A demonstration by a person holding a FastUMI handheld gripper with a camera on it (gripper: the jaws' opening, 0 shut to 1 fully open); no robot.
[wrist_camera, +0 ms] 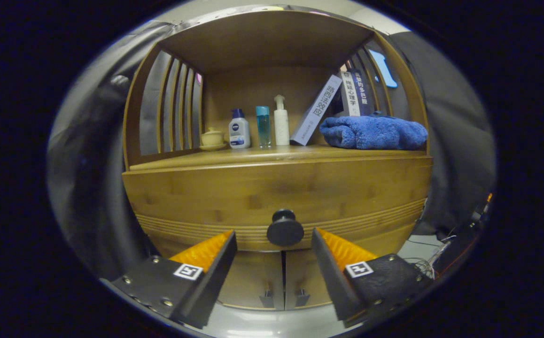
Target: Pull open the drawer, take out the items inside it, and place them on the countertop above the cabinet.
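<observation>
Tongs (274, 244) wide open, empty, flanking round dark knob (285, 228) on smooth bamboo drawer (276, 197).

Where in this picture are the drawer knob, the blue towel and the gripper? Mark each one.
drawer knob (285, 231), gripper view, centre of its round face.
blue towel (373, 133), gripper view, middle of the folded bundle.
gripper (274, 244), gripper view, midway between its open fingertips.

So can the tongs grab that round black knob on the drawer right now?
Probably yes. The tongs are open, and the knob sits just ahead, in line with the gap between the fingers. Nothing lies in between. The drawer looks closed, so the knob faces straight at them.
</observation>
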